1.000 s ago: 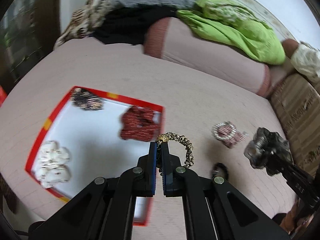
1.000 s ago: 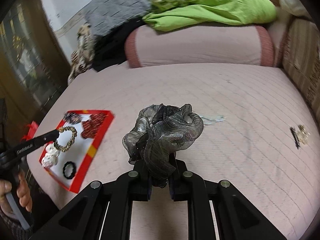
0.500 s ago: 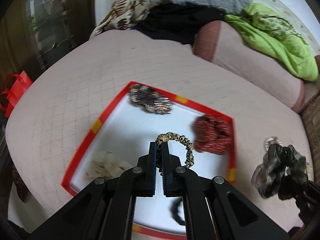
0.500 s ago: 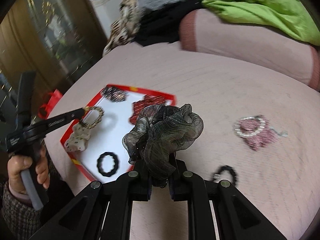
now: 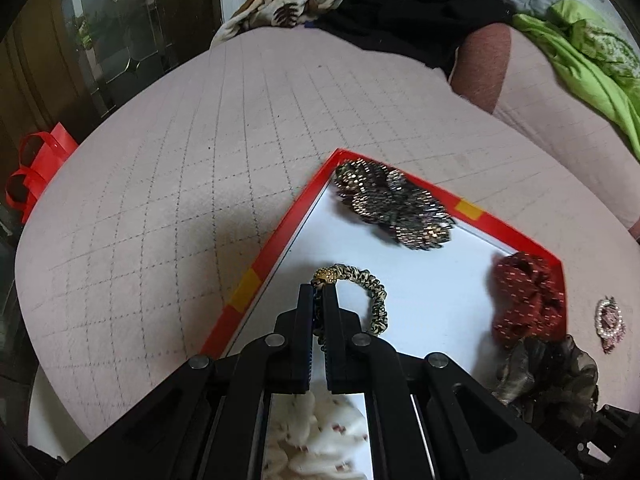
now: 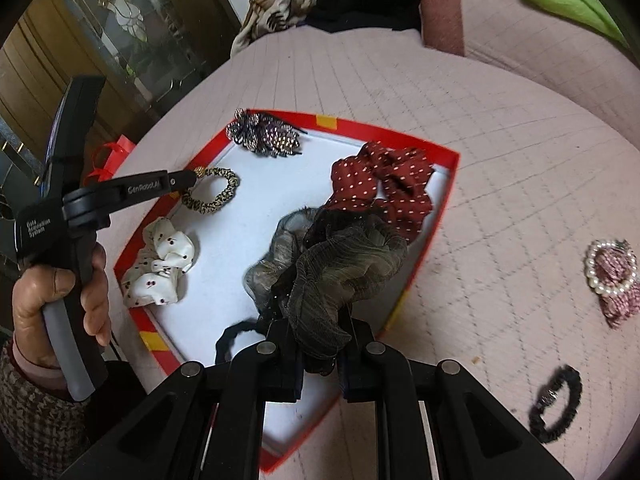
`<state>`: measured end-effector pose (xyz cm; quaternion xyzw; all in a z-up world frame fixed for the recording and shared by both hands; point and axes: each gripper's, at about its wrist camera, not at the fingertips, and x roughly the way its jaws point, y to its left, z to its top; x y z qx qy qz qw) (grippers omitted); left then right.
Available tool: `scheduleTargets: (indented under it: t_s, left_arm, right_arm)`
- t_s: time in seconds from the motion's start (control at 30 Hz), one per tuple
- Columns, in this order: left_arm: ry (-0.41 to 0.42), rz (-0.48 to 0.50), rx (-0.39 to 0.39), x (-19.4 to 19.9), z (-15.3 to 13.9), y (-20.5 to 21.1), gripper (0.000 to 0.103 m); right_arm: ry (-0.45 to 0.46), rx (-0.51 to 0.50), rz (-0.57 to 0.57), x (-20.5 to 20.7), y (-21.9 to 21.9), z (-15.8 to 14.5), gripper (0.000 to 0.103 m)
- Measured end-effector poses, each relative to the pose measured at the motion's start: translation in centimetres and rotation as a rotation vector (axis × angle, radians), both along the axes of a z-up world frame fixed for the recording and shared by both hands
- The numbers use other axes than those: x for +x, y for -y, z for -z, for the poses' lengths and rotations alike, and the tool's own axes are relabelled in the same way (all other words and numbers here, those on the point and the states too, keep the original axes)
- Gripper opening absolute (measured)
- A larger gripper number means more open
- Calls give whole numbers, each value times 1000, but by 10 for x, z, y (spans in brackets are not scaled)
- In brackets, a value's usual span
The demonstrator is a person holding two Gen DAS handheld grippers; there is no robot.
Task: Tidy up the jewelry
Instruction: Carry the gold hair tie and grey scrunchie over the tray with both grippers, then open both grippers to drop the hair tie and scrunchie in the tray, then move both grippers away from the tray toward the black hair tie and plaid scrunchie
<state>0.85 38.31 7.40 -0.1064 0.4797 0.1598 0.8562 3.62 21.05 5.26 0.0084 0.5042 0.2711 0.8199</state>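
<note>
My left gripper (image 5: 319, 294) is shut on a leopard-print hair tie (image 5: 372, 292) with a gold bead, held over the white floor of the red-rimmed tray (image 5: 276, 248); it also shows in the right wrist view (image 6: 212, 196). My right gripper (image 6: 320, 328) is shut on a grey-olive sheer scrunchie (image 6: 332, 256), held above the tray (image 6: 444, 208). In the tray lie a sequinned dark hair piece (image 6: 264, 136), a red dotted scrunchie (image 6: 384, 184), a white dotted scrunchie (image 6: 160, 264) and a black hair tie (image 6: 236, 336).
On the pink quilted bed (image 6: 500, 152) to the right of the tray lie a pearl-and-pink bracelet piece (image 6: 610, 272) and a black hair tie (image 6: 558, 404). A pink bolster (image 5: 532, 92), green cloth (image 5: 588, 60) and other fabrics lie at the back. A red bag handle (image 5: 36, 168) hangs at the bed's left edge.
Both grippers have moved left over the tray, carrying their items. The leopard hair tie now hangs near the tray's left rim, and the sheer scrunchie is above the tray's middle.
</note>
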Motion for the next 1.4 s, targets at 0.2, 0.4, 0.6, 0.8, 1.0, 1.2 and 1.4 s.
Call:
scheduleTargets:
  t_s: [0.2,0.4,0.6,0.8,1.0,1.2,1.4]
  left_arm:
    - [-11,-12,-19,8,10,-5,4]
    - [20,-28,-25,3,3,-3,9]
    - [80,-31,-34,-12,-24,8,36]
    - [119,-32,-68,-32,-50,25,39]
    - [133,5,-86,-49,-65,57,42]
    - [132,63,-86,-63,-68,99,44]
    - [125,129,-90,-81,-66,140,44]
  right_arm:
    - [-15,-11,-7,7,-7,10,18]
    - [10,-10,-17,5,-9,7,37]
    - [62,2,-26,-9,-4,-7,52]
    - [102,7,-25,-28,9,-24,57]
    - [124,-9,10,-50,39,-34,59]
    - [101,3,98,-65,82,-31,59]
    - [75,24,191,-79,124,-26,59]
